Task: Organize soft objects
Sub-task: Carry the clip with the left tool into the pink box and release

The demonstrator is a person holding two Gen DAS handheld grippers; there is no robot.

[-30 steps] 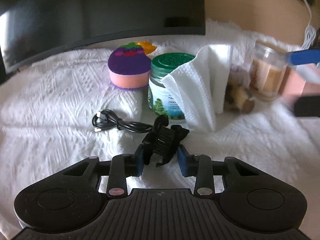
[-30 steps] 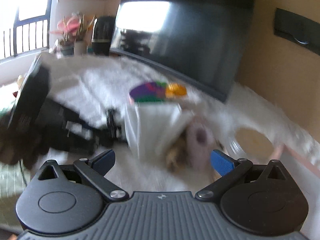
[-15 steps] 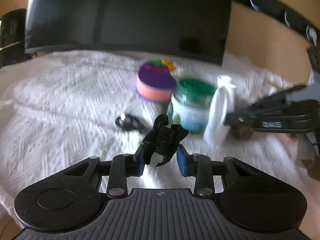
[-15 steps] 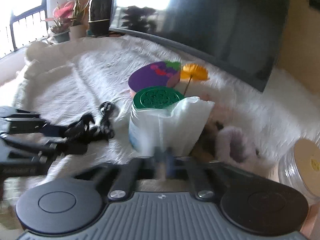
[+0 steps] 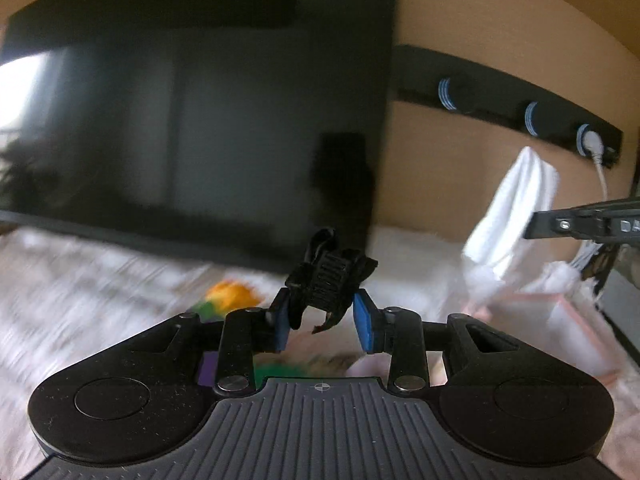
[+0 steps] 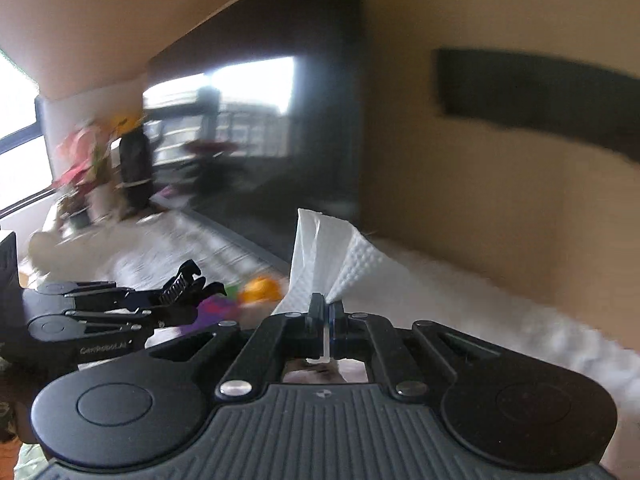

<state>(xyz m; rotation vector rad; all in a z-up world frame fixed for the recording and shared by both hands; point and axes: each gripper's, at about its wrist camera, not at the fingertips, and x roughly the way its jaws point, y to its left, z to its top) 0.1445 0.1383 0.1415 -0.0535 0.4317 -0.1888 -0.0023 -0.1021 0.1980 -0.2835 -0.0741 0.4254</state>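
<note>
My left gripper (image 5: 322,322) is shut on a black hair claw clip (image 5: 330,276) and holds it up above the white-covered table; it also shows in the right wrist view (image 6: 176,294) at the left. My right gripper (image 6: 326,314) is shut on a white paper towel (image 6: 324,268), which hangs in the air; the towel also shows in the left wrist view (image 5: 516,208) at the right. A purple and orange soft toy (image 6: 240,296) lies blurred on the cloth below.
A large dark TV screen (image 5: 200,120) stands behind the table. A black socket strip (image 5: 520,108) with a white plug runs along the tan wall. A pink-edged box (image 5: 560,316) sits at the right. Potted flowers (image 6: 84,164) stand far left.
Both grippers have risen and tilted up, so the table objects dropped out of view. The right gripper shut on the paper towel and lifted it off the green-lidded jar.
</note>
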